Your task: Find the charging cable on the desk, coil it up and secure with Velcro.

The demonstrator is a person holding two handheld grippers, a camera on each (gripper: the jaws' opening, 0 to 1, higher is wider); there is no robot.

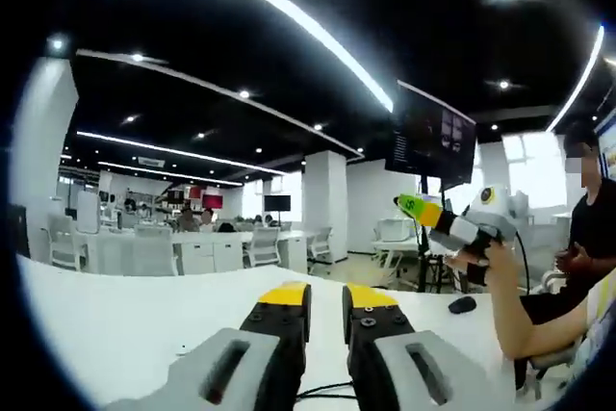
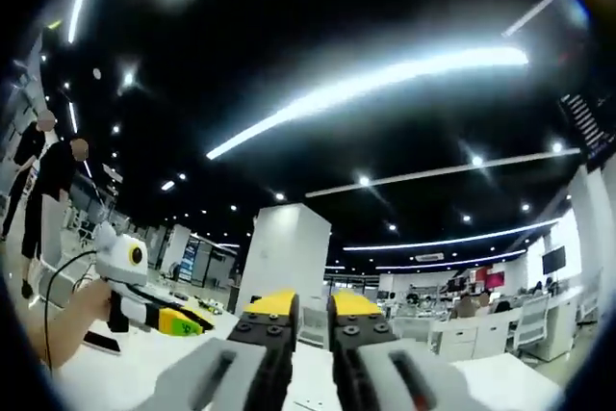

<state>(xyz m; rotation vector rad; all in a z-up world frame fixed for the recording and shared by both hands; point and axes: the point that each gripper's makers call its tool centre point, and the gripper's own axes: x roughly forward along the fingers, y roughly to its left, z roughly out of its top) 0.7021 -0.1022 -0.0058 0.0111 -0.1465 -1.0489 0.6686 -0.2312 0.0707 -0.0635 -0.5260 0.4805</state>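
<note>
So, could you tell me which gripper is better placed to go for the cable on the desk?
Probably the left gripper: it sits low over the white desk, with a thin dark cable just beneath its jaws. The right gripper is held up in the air above the desk.

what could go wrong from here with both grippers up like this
Both views look out over the office rather than down at the white desk, so the charging cable could be missed; a thin dark cord barely peeks out below the left gripper. The right gripper has nothing between its nearly closed jaws.
</note>
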